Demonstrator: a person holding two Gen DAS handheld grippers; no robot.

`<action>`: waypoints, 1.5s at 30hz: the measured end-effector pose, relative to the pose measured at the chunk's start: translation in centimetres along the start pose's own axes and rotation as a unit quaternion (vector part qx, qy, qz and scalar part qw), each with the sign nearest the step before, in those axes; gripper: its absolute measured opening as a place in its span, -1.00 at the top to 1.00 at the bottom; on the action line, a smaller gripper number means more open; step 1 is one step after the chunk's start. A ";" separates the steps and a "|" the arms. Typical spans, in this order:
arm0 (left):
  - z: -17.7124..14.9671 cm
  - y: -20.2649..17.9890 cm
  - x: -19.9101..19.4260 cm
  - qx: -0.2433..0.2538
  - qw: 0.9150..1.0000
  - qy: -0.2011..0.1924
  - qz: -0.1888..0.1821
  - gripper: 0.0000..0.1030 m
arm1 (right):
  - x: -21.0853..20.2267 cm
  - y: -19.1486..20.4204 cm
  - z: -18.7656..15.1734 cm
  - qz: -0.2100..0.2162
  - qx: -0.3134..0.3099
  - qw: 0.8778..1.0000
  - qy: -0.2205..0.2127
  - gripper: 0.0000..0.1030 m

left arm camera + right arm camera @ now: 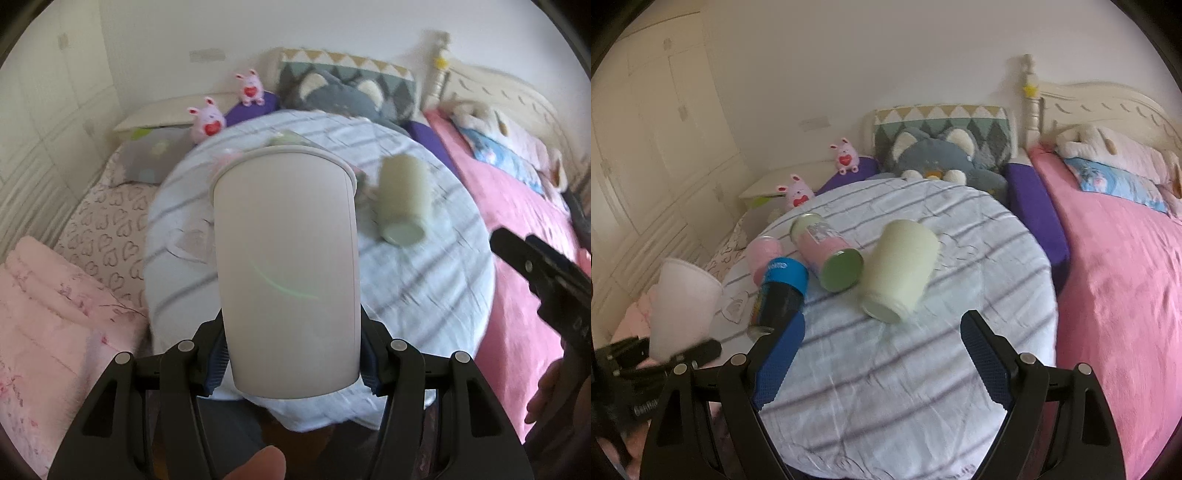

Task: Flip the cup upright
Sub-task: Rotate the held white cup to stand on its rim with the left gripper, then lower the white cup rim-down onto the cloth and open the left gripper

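My left gripper (293, 363) is shut on a white cup (286, 266), gripping near its base with the rim pointing away from the camera. In the right wrist view the same white cup (683, 302) is held tilted at the left edge, rim up, above the table's left side. A pale cream cup (899, 269) lies on its side on the round table with the striped cloth (886, 387); it also shows in the left wrist view (404, 199). My right gripper (882, 363) is open and empty, just in front of the cream cup.
Two pink bottles (827, 253) (775, 280) lie on the table left of the cream cup. A bed with a pink blanket (1119, 295) borders the table on the right. Plush toys (942, 158) and pillows sit behind it. Pink bedding (44, 332) lies to the left.
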State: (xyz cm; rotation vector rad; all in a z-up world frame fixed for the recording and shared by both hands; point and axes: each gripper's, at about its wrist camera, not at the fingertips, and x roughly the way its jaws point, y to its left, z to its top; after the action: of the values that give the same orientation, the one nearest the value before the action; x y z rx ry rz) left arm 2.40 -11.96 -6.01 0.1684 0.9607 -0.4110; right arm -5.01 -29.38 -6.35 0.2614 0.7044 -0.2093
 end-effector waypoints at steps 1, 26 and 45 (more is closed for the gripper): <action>-0.4 -0.8 0.0 0.005 1.000 0.002 -0.004 -0.13 | -0.3 -0.3 -0.2 -0.002 0.002 1.000 -0.002 -0.68; -2.7 -6.1 8.5 0.052 0.995 0.081 0.009 -0.30 | 0.6 -4.3 -2.5 -0.017 0.027 0.999 0.028 -0.68; -2.2 -4.3 6.9 0.049 0.997 0.062 -0.001 -0.96 | 0.6 -2.4 -2.4 -0.010 0.013 0.999 0.030 -0.69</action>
State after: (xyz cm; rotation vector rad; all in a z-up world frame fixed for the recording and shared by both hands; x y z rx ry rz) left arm 2.43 -17.01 -12.77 0.2854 1.0638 -0.4546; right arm -6.68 -30.98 -8.94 0.2861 0.7651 -0.2298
